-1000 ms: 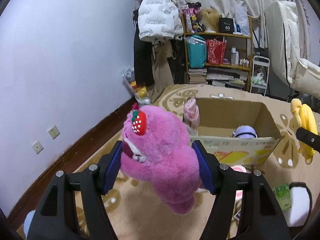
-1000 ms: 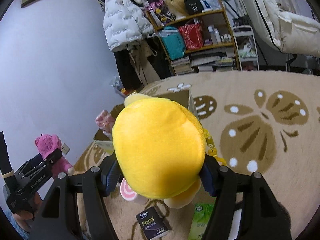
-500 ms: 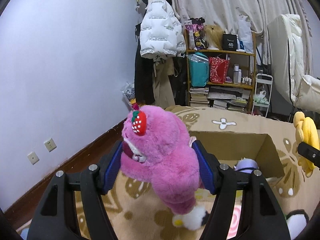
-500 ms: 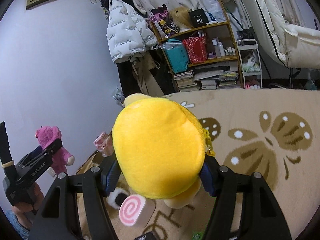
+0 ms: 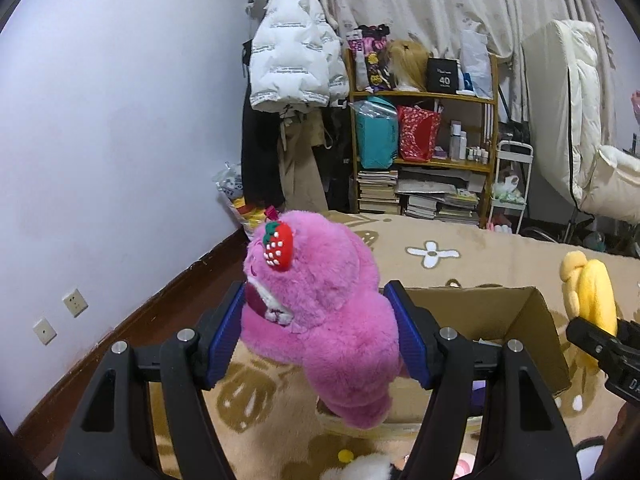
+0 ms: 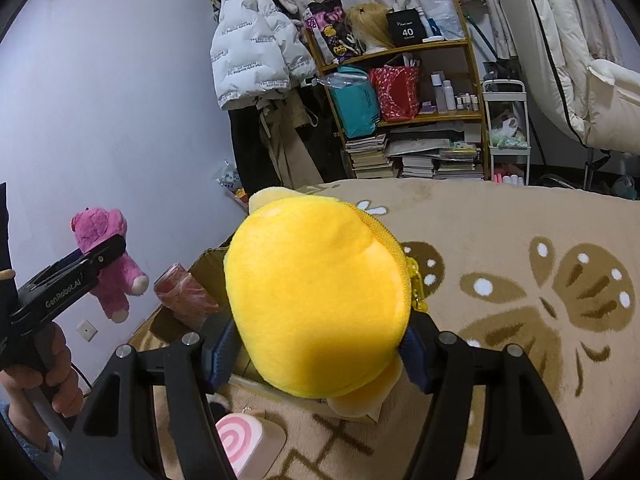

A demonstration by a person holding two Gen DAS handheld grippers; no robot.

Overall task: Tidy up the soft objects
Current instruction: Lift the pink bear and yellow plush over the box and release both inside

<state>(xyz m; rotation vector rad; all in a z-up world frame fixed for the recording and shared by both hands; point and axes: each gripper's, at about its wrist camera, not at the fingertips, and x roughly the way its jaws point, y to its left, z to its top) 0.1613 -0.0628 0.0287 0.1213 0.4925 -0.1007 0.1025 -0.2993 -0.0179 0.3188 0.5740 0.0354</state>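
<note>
White puffer jacket (image 5: pixel 294 66) hanging by lilac wall (image 5: pixel 120 120), beige trousers (image 5: pixel 298 160) dangling beneath. Wooden shelf unit (image 5: pixel 424 98) standing against curtain (image 5: pixel 420 0), carrying teal bag (image 5: pixel 376 138), red bag (image 5: pixel 418 132), black box (image 5: pixel 442 76) reading "40", blond wig (image 5: pixel 408 64). Book stacks (image 5: pixel 420 196) lying on bottom shelf. White trolley (image 5: pixel 510 184) standing beside. Wall sockets (image 5: pixel 74 302) sitting low on wall.

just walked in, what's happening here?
A person is tidying plush toys with a handheld tool in each hand. The left tool is clamped on a pink plush bear, the right tool on a yellow plush. Both are held up over the rug near an open cardboard box; neither toy is in it yet.
</note>
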